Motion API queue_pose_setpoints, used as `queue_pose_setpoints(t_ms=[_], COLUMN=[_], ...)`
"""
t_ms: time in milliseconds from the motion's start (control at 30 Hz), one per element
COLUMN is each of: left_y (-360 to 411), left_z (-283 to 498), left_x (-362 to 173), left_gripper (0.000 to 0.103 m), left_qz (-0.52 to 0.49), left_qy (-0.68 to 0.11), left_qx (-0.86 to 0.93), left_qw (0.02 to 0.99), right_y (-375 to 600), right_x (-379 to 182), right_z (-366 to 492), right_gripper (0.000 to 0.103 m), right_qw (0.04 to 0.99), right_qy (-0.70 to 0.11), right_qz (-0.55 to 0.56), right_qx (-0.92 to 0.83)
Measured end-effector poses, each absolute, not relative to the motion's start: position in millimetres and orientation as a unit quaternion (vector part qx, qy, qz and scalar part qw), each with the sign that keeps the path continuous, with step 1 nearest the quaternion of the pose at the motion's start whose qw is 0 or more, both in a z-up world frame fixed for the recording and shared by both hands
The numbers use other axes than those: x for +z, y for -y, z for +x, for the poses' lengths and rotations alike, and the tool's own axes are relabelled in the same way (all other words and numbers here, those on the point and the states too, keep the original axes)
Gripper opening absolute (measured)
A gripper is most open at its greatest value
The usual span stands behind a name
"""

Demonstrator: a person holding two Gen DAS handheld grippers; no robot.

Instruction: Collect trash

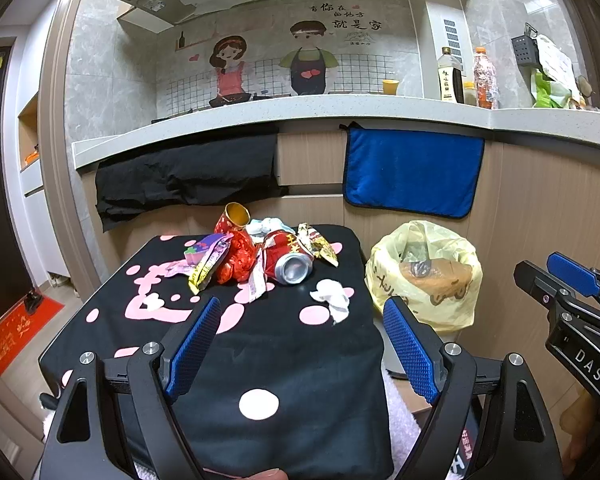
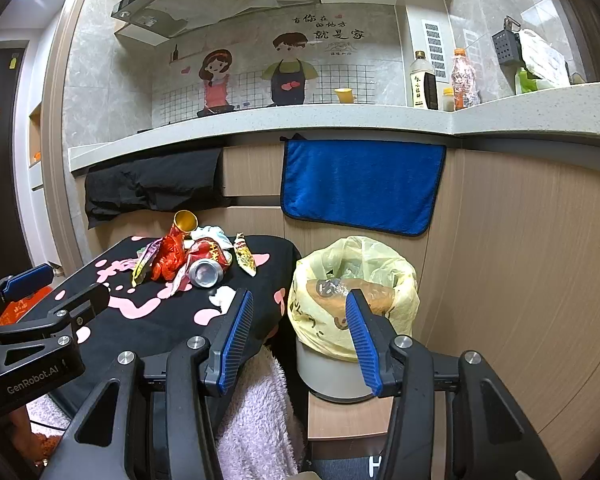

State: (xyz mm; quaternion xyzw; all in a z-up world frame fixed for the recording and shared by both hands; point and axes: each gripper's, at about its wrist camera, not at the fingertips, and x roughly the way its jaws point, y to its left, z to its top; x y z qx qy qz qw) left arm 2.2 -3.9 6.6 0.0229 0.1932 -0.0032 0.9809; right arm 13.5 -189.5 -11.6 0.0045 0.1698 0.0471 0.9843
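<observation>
Hovering wide and empty, both claws face the litter heap.

Left claw [image 1: 298,344] hangs spread above the near table [image 1: 284,364] edge; right claw [image 2: 296,334] gapes nearer the lined bin [image 2: 352,280], holding nothing. Landmark: crushed can [image 1: 290,262], at the far end. White tissue [image 1: 334,298] lies just nearer than it, wrappers [image 1: 204,264] and a red crumpled cup [image 1: 236,240] beside it. Best start with the loose tissue, pinching low and centred, then carry it over the bin mouth before releasing.

Even indoor light, sharp focus, strong fisheye bending with dark vignetted corners, small ceiling-lamp glare upper left in the right view
</observation>
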Motion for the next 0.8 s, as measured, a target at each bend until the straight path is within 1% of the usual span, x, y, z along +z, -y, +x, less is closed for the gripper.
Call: queue_pose_setpoints(t_ms=[800], left_y=[5.2], left_z=[1.4], left_x=[6.7], left_gripper=[0.083], left_qz=[0.022], left_qy=[-0.193], left_qx=[-0.003], left_qw=[0.981], right_y=[189.8], right_x=[-11.8], right_z=[14.1], right_gripper=[0.046], right_qw=[0.984], right_qy=[-0.17], right_qz=[0.004], right_qx=[0.048])
